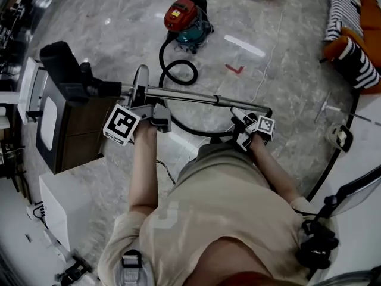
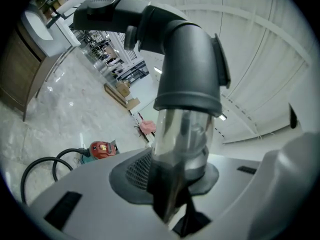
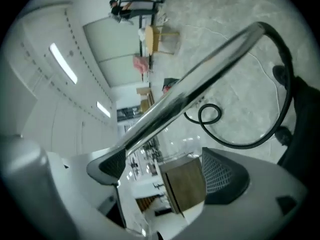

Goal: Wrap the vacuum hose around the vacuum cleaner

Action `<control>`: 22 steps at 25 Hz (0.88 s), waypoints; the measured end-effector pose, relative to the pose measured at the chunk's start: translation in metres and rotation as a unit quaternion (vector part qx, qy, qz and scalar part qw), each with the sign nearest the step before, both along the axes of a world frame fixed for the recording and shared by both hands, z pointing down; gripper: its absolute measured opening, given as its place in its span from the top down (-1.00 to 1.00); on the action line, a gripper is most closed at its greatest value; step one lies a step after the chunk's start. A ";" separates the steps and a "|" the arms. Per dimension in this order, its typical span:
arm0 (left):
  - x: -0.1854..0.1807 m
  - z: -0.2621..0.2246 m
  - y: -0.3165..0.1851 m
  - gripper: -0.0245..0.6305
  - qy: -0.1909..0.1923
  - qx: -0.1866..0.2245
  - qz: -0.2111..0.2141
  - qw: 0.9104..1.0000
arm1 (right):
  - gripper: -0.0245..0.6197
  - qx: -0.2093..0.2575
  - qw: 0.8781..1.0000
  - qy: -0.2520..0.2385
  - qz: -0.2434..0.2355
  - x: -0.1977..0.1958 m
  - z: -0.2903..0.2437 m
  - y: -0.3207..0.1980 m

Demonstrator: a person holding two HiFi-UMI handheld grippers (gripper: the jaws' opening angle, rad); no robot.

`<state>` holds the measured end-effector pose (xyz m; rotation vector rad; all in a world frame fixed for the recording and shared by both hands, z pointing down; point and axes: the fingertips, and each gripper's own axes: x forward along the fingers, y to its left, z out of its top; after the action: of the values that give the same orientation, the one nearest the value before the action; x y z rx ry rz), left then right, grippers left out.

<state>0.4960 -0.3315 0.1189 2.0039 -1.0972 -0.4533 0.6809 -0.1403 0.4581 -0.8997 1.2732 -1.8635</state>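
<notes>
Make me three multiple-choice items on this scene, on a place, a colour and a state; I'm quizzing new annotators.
1. Where does the vacuum cleaner stand?
A on the floor
B on the wooden cabinet
C on a chair

2. What colour is its top?
A yellow
B red
C white

3. How do the jaws of the right gripper stand?
A pressed together
B clamped on a cloth
C wide apart

Key: 1 A, the marble floor lies under it; 2 B, its lid is red above a teal body; 3 C, the right gripper view shows a broad gap between the pads, with the metal tube by one pad.
</notes>
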 end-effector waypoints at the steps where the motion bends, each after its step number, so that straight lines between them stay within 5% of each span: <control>1: 0.011 -0.004 -0.003 0.56 -0.001 0.002 -0.003 1.000 | -0.48 -0.009 0.998 -0.029 0.047 0.022 0.009 -0.006; 4: 0.034 -0.029 -0.004 0.56 -0.011 0.013 -0.009 1.000 | -0.48 -0.036 0.985 -0.080 0.152 0.080 0.034 -0.017; 8: 0.059 -0.077 0.001 0.56 -0.035 0.044 -0.011 0.998 | -0.50 0.021 0.984 -0.109 0.139 0.113 0.022 -0.055; 11: 0.071 -0.105 0.003 0.56 -0.035 0.072 -0.022 0.997 | -0.50 0.060 0.967 -0.168 0.182 0.152 -0.001 -0.092; 19: 0.087 -0.124 0.019 0.56 -0.038 0.087 -0.060 0.994 | -0.49 0.031 0.987 -0.118 0.102 0.188 0.010 -0.160; 22: 0.096 -0.123 0.017 0.56 -0.030 0.092 -0.068 0.993 | 0.07 0.023 0.989 -0.109 0.092 0.210 0.011 -0.161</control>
<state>0.5916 -0.3148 -0.0041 2.1220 -1.2752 -0.5884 0.8909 -0.3015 0.4693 -0.7404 1.0594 -1.7264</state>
